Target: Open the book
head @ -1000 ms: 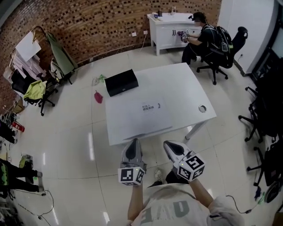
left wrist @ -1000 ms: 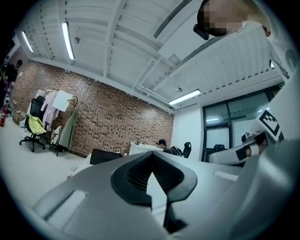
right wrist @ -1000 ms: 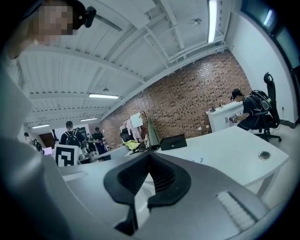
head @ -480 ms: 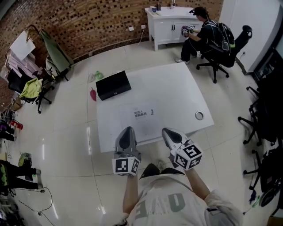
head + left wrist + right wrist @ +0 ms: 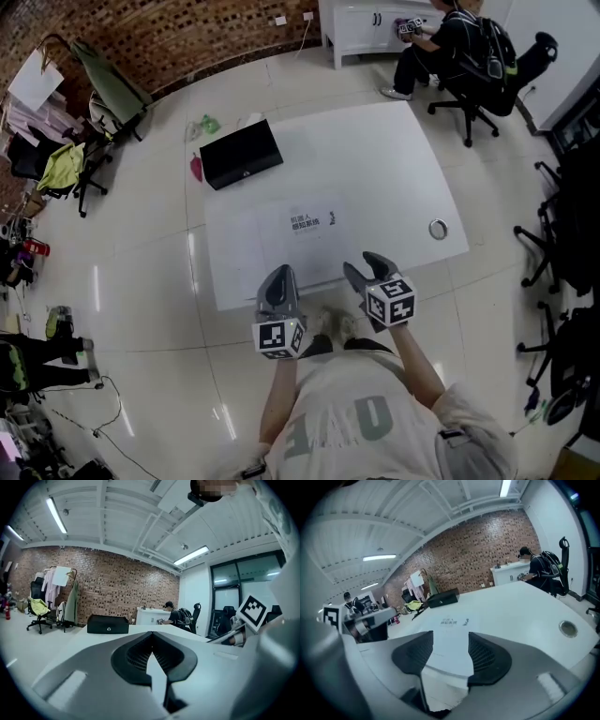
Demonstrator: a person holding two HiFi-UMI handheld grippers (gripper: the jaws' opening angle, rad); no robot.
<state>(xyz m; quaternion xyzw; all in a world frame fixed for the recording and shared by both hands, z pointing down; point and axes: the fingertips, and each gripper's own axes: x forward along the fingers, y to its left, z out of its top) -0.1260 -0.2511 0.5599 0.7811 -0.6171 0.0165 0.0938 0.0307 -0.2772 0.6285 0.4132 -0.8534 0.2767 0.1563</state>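
Observation:
A flat white book (image 5: 305, 239) with small dark print on its cover lies in the middle of the white table (image 5: 394, 159); it also shows in the right gripper view as the white book (image 5: 451, 625) ahead. My left gripper (image 5: 279, 277) is shut and empty at the table's near edge, its tips (image 5: 151, 637) pressed together. To its right, my right gripper (image 5: 367, 266) hovers over the near edge, just short of the book. Its jaws have just been opening and the right gripper (image 5: 450, 644) now stands open with nothing between the pads.
A black box (image 5: 241, 155) sits at the table's far left corner, and a round metal grommet (image 5: 438, 228) near the right edge. A person on an office chair (image 5: 459, 42) sits at a white cabinet behind. Chairs with clothes (image 5: 66, 169) stand left, more chairs right.
Both grippers have moved forward and down to the table's near edge. The right jaws went from shut to open. The left stayed shut.

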